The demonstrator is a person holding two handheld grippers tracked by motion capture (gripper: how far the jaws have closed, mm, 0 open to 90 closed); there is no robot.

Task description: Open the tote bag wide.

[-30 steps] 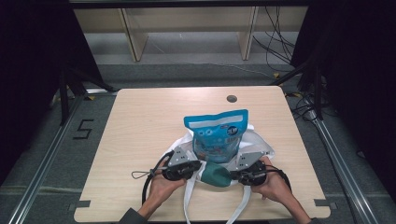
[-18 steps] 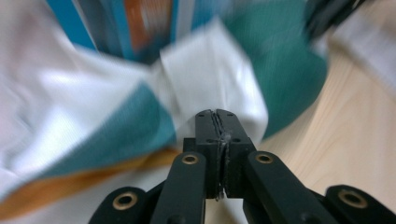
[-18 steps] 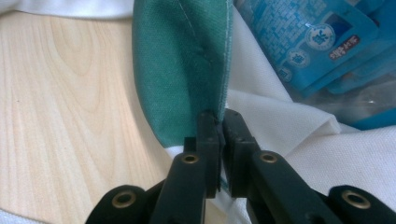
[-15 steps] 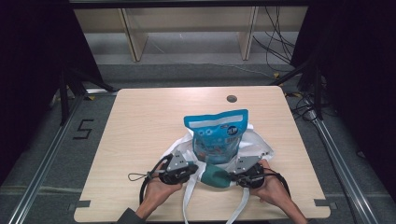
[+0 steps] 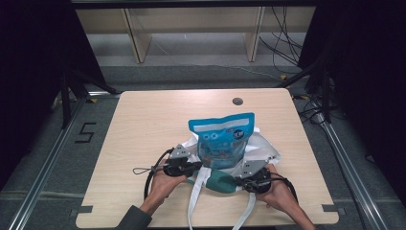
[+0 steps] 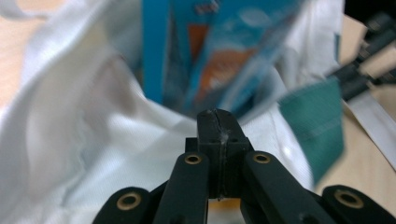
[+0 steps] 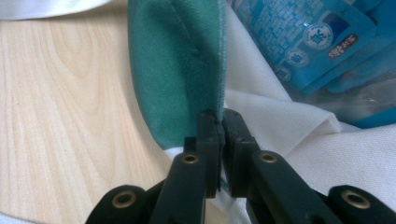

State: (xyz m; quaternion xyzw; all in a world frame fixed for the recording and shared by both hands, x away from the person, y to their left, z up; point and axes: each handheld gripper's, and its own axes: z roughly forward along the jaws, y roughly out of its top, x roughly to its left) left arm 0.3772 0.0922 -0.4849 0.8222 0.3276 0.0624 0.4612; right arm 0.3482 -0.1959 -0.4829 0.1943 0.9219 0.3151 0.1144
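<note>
High view: two hand-held grippers work one white cloth bag [image 5: 258, 153] near the front edge of a light wooden table [image 5: 143, 124], with one blue snack pouch [image 5: 221, 139] standing in the bag's mouth just beyond both tools. The left gripper [image 5: 195, 166] has its jaws closed together at the bag's near-left rim, having just been closing; in the left gripper view the pads meet with white cloth all around them [image 6: 84, 140], though whether any cloth is caught between them cannot be told. The right gripper [image 5: 234, 180] is clamped on the bag's green hem patch [image 7: 182, 70], the cloth pinched between its pads in the right gripper view. Print on the pouch shows there as round white seals and a small red tag, too small and blurred to read. The only legible writing is a figure "5" [image 5: 84, 132] marked on the floor, well off to the left of the left gripper. Two white straps [image 5: 194, 206] trail from the bag toward the person, between the two hands. One dark round cable hole [image 5: 237, 101] sits in the tabletop beyond the pouch. Bare tabletop lies to the left of the left gripper and beyond the pouch; the table's right edge is nearer to the right gripper.
</note>
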